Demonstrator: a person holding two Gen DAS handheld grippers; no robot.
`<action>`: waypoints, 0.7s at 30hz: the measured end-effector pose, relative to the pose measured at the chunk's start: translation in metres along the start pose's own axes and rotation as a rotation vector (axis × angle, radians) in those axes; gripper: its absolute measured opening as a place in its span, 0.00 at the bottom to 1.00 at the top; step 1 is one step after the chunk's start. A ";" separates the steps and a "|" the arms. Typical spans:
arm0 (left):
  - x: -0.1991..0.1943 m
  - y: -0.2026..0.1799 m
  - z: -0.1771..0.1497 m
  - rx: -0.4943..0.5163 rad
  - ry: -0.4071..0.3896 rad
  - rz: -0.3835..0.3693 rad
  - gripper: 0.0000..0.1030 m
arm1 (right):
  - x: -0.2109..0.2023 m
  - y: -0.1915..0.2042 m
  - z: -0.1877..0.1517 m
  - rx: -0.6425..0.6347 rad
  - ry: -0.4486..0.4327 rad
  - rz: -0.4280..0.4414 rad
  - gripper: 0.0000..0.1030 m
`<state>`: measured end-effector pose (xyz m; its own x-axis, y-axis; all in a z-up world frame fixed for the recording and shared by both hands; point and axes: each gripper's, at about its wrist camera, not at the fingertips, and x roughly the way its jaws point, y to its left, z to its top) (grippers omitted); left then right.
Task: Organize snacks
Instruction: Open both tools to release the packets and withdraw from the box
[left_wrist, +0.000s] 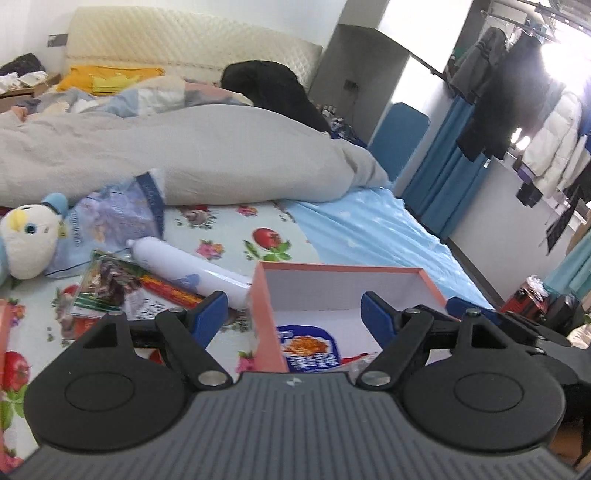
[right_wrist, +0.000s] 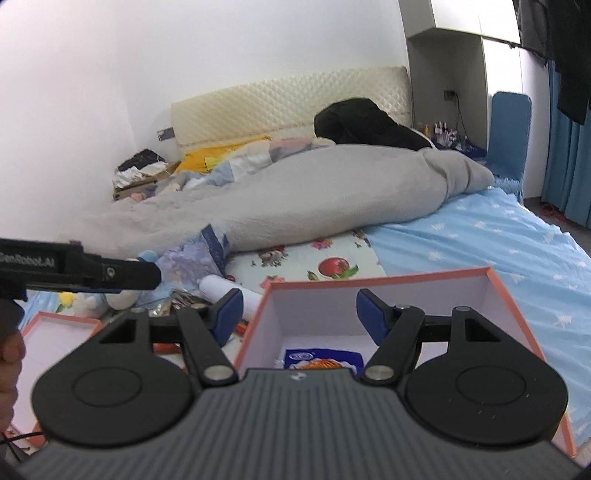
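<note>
An orange-rimmed box (left_wrist: 264, 295) (right_wrist: 517, 306) with a white inside stands on the bed. A blue and white snack packet (left_wrist: 308, 347) (right_wrist: 321, 358) lies on its floor. My left gripper (left_wrist: 293, 310) is open and empty, straddling the box's left wall. My right gripper (right_wrist: 299, 308) is open and empty above the box's left part. Left of the box lie a white tube (left_wrist: 192, 267) (right_wrist: 229, 290), a red and green snack packet (left_wrist: 107, 286) and a bluish bag (left_wrist: 110, 218) (right_wrist: 192, 258).
A plush toy (left_wrist: 26, 240) lies at the left. A grey duvet (left_wrist: 184, 155) (right_wrist: 295, 192) covers the far bed. A box lid (right_wrist: 44, 332) lies at the left, with the other gripper's body (right_wrist: 74, 269) above it. Clothes hang at the right (left_wrist: 517, 92).
</note>
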<state>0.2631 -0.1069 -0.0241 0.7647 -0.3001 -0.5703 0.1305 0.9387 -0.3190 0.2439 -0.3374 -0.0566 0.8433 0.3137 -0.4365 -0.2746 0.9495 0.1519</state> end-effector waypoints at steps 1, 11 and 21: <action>-0.003 0.005 -0.002 -0.009 -0.002 0.000 0.80 | -0.001 0.004 -0.001 -0.004 0.001 0.005 0.68; -0.030 0.043 -0.024 -0.040 -0.023 0.061 0.80 | 0.000 0.038 -0.014 -0.006 0.005 0.059 0.68; -0.055 0.068 -0.033 -0.006 -0.069 0.142 0.80 | 0.004 0.067 -0.031 -0.016 0.044 0.092 0.68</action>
<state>0.2092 -0.0323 -0.0395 0.8167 -0.1515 -0.5568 0.0142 0.9699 -0.2431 0.2140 -0.2724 -0.0756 0.7930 0.3991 -0.4603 -0.3576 0.9166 0.1787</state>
